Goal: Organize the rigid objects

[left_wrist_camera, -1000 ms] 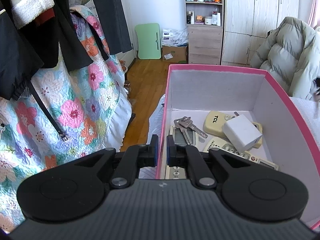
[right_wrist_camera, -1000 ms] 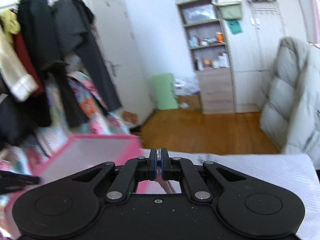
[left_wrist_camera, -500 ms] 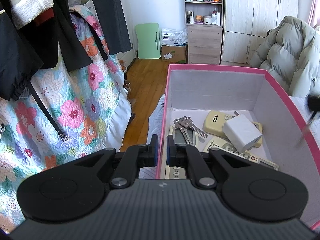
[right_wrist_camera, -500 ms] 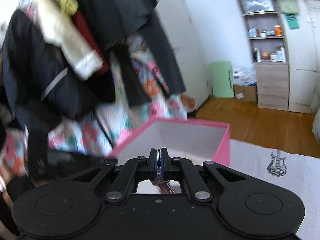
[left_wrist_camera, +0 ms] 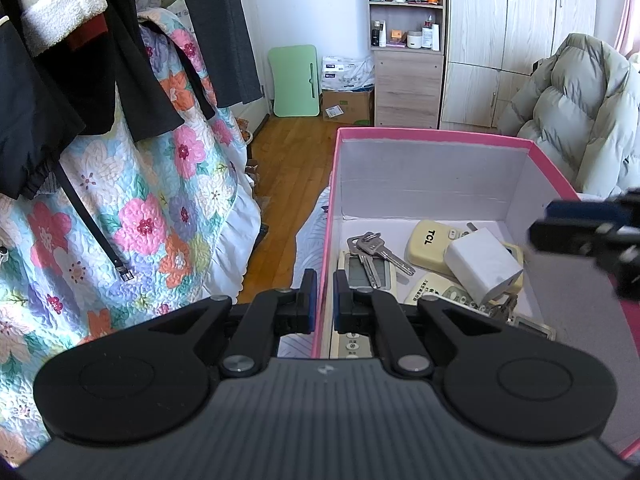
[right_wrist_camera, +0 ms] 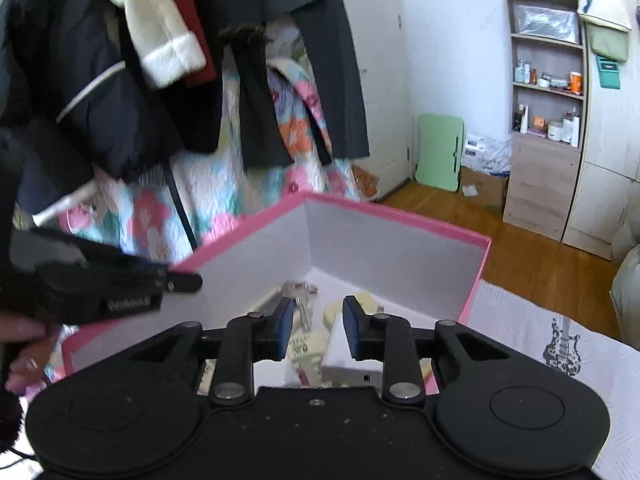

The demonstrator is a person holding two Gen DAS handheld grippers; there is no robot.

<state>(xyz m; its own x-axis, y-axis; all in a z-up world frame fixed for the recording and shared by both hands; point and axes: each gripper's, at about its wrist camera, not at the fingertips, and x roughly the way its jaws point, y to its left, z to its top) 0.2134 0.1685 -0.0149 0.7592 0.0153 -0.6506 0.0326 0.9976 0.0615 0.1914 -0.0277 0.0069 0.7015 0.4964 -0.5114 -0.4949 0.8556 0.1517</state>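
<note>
Your left gripper (left_wrist_camera: 323, 296) pinches the pink box (left_wrist_camera: 436, 135) wall, while your right gripper (right_wrist_camera: 319, 325), jaws just parting and empty, hangs over the keys (left_wrist_camera: 374, 246) inside.

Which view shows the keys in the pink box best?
Left wrist. There the keys lie in full view on the box floor, atop a grey remote, left of the TCL remote. The right wrist view shows only part of them, just past the right gripper, blurred.
</note>
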